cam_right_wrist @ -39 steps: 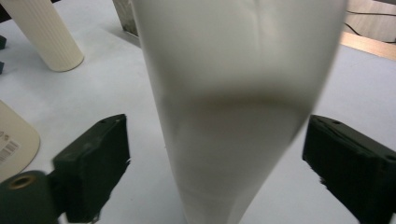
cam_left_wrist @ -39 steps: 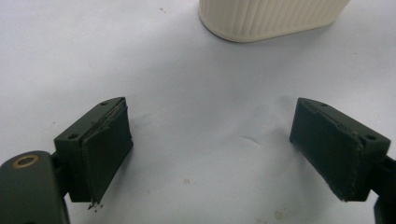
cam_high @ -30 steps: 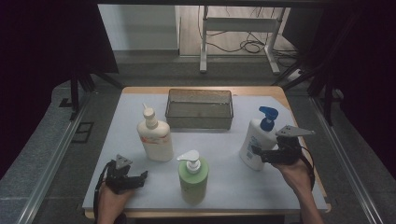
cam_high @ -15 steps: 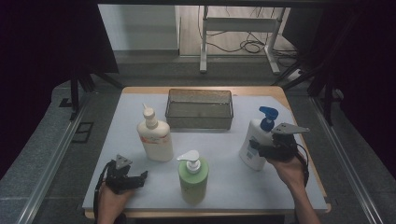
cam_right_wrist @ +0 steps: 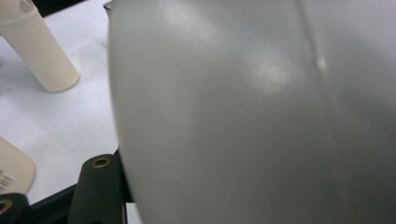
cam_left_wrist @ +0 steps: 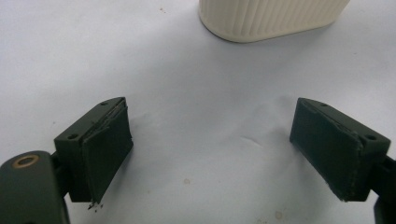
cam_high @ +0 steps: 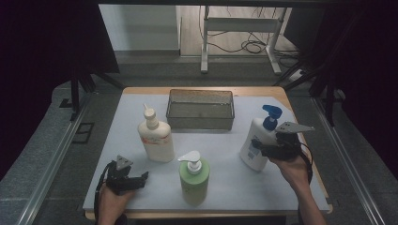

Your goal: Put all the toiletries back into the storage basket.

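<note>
Gripping the white bottle with the blue pump [cam_high: 257, 145] is the step judged to be in hand: the right gripper [cam_high: 261, 149] is closed on the bottle's body, and its jaws have just been closing around it. In the right gripper view the smooth white wall [cam_right_wrist: 252, 112] is pressed right up against the camera. The bottle stands on the table [cam_high: 225, 187], to the right of and in front of the wire basket [cam_high: 201, 108]. A rigid plastic shell is expected, glossy and somewhat slippery, with some weight if it is full, and top-heavy at the pump; hold is best taken across the body's middle, never at the pump head. The left gripper [cam_high: 141, 177] rests on the table well to the left of and in front of the basket, its 2 jaws wide apart and holding nothing, with the cream bottle [cam_left_wrist: 266, 18] just beyond them.
</note>
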